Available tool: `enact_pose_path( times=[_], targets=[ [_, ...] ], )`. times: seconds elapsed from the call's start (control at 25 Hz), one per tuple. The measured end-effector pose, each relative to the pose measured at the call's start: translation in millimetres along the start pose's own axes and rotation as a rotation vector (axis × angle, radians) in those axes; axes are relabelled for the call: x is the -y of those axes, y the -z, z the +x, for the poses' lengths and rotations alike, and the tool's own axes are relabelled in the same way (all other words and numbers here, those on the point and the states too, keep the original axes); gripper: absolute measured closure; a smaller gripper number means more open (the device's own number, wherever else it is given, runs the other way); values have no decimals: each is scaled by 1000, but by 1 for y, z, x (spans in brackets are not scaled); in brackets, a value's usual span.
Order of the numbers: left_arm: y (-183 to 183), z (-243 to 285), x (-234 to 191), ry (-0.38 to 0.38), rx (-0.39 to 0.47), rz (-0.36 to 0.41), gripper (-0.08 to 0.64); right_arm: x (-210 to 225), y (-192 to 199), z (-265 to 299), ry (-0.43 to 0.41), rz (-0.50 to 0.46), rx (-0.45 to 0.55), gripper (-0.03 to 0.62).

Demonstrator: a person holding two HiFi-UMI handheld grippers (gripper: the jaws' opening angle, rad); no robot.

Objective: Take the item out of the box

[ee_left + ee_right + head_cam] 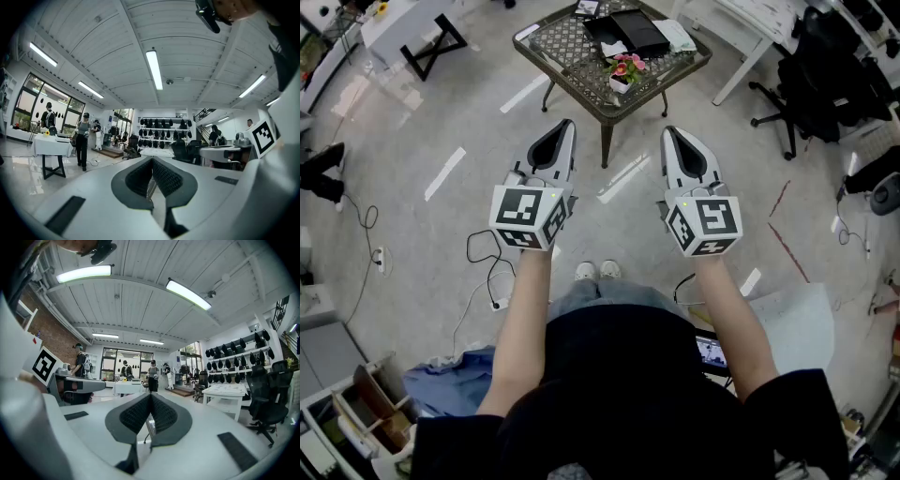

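1. The left tongs (564,129) and right tongs (671,133) are both closed and empty, held level, well short of the counter (567,58).
2. A reach could tip the flowers (623,67) standing nearer than the box.
3. The box (628,33) is black and flat, on the counter's far side; its contents are too small to tell.

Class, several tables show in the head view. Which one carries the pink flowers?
The dark lattice-topped table at top centre; the flowers stand near its front edge. The other tables are white.

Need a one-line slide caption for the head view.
Left gripper and right gripper, both shut and empty, held level short of the table bearing the black box.
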State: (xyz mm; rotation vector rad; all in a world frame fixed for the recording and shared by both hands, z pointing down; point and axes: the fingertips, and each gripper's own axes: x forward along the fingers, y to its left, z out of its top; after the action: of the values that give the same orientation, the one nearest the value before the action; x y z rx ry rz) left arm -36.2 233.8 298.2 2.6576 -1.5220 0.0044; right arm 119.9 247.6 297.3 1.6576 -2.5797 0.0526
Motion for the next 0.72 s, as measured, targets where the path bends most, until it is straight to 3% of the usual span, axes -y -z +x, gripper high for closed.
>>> enact_pose_path(
  times=[0.72],
  targets=[
    [2,6,4,1,-7,-4,540,4,5,0,-13,13,-10,592]
  ],
)
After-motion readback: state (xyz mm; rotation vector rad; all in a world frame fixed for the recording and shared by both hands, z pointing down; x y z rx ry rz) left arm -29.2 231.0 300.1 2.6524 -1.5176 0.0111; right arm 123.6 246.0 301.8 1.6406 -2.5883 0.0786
